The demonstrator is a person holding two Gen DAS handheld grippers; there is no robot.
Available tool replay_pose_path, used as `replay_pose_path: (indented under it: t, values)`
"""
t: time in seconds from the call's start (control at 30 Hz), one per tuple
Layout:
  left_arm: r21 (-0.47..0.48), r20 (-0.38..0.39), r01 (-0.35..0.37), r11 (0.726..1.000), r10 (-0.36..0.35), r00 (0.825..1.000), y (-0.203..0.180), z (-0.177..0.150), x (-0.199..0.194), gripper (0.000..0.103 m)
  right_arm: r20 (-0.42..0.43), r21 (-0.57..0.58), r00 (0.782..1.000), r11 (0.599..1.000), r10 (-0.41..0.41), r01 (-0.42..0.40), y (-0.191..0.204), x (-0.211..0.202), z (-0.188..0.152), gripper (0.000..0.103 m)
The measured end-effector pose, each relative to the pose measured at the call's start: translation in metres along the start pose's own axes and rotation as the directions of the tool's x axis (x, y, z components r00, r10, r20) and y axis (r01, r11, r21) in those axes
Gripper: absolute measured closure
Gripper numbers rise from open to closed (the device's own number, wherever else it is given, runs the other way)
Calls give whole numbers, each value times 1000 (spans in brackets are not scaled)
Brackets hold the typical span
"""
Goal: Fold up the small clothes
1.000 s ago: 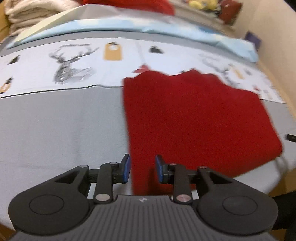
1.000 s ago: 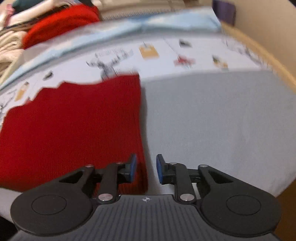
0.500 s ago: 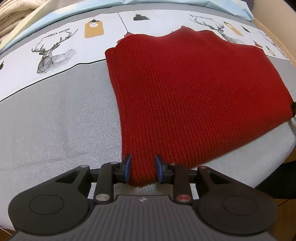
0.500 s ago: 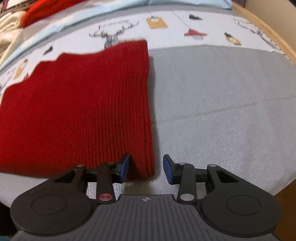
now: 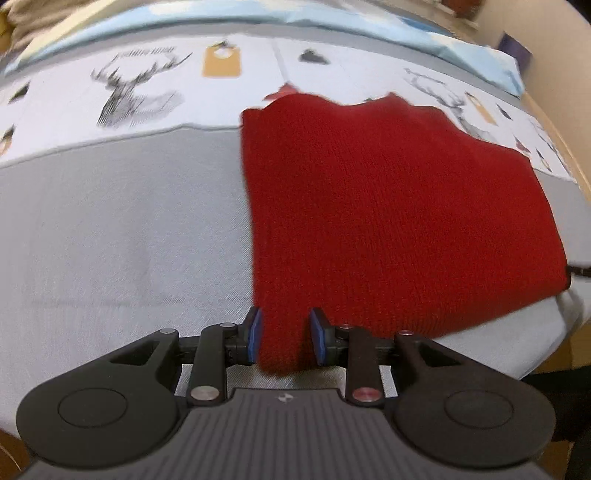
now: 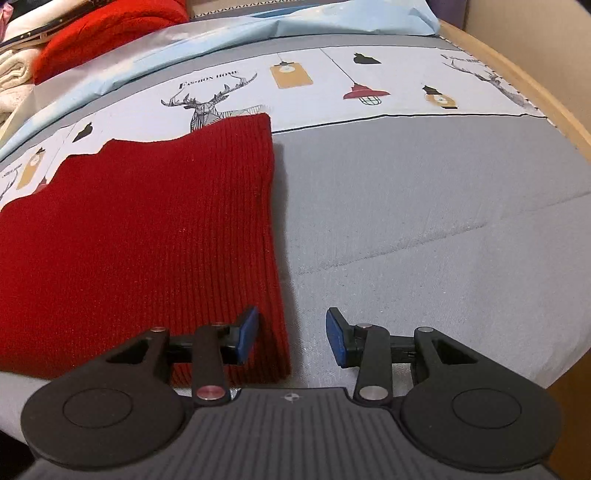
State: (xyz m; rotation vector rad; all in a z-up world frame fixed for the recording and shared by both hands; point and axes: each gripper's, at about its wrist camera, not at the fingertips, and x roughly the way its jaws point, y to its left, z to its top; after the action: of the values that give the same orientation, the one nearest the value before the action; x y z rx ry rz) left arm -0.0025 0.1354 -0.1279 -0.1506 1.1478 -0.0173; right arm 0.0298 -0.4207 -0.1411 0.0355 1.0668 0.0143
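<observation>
1 flat dark-red ribbed knit garment (image 6: pixel 147 236) on grey bed cover. 1 bright-red folded knit (image 6: pixel 107 33) at back w/ cream folded textiles (image 6: pixel 14 77), no. unclear. 2 black grippers: left (image 5: pixel 283 340), right (image 6: pixel 291 338).

1. Red ribbed knit garment (image 6: pixel 147 236), folded into a flat rectangle.
2. It fills the left half of the right wrist view, the centre-right of the left wrist view (image 5: pixel 388 206).
3. Far edge uneven.
</observation>
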Motion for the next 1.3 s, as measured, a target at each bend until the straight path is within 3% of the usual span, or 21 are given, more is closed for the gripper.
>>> replay_pose_path:
  t: [0.07, 0.13, 0.33, 0.47, 0.57, 0.63, 0.7, 0.77, 0.87, 0.93, 1.07, 1.2, 1.3]
  values:
    - [-20, -61, -40, 999, 39, 997, 4, -2, 11, 73, -49, -4, 999, 1000, -12, 12, -2, 8, -5, 58]
    - [-14, -72, -49, 999, 48, 996, 3, -1, 15, 73, -63, -1, 998, 1000, -9, 9, -3, 11, -6, 58]
    - [13, 47, 10, 1000, -10, 999, -12, 5, -7, 73, 43, 30, 999, 999, 12, -13, -1, -10, -1, 58]
    - [74, 69, 56, 996, -61, 996, -36, 5, -10, 73, -65, -4, 997, 999, -32, 32, -1, 8, -9, 53]
    - [114, 47, 68, 991, -74, 996, -49, 6, -2, 73, -31, -2, 999, 999, -37, 36, 0, 2, -8, 53]
    - [134, -6, 34, 990, -33, 999, -51, 6, 13, 73, 18, 8, 999, 999, -41, 40, 0, -6, -6, 53]
    - [145, -58, -20, 989, 29, 998, -48, 3, 26, 73, -6, 6, 998, 998, -69, 69, -1, -1, -8, 53]
    - [110, -44, 3, 994, 2, 999, -43, 7, 21, 72, -41, 9, 993, 994, -108, 108, -2, 5, -12, 53]
    - [69, 7, 2, 998, -2, 1000, -31, 8, 6, 72, 62, 47, 989, 990, -138, 135, -2, -11, -11, 53]
    - [50, -4, -20, 999, 21, 1000, -22, 6, 6, 72, 112, 58, 986, 991, -123, 117, -1, -18, -10, 52]
    - [63, -52, -69, 996, 72, 996, -11, 1, 13, 71, -64, 40, 987, 988, -145, 148, 0, 12, -16, 51]
    - [30, 42, -52, 998, 50, 998, 5, -2, -13, 68, 124, 108, 957, 963, -261, 248, 11, -15, -11, 52]
    - [-4, 112, -51, 999, 51, 992, 18, -2, -35, 63, 269, 201, 922, 953, -278, 229, 24, -42, -16, 50]
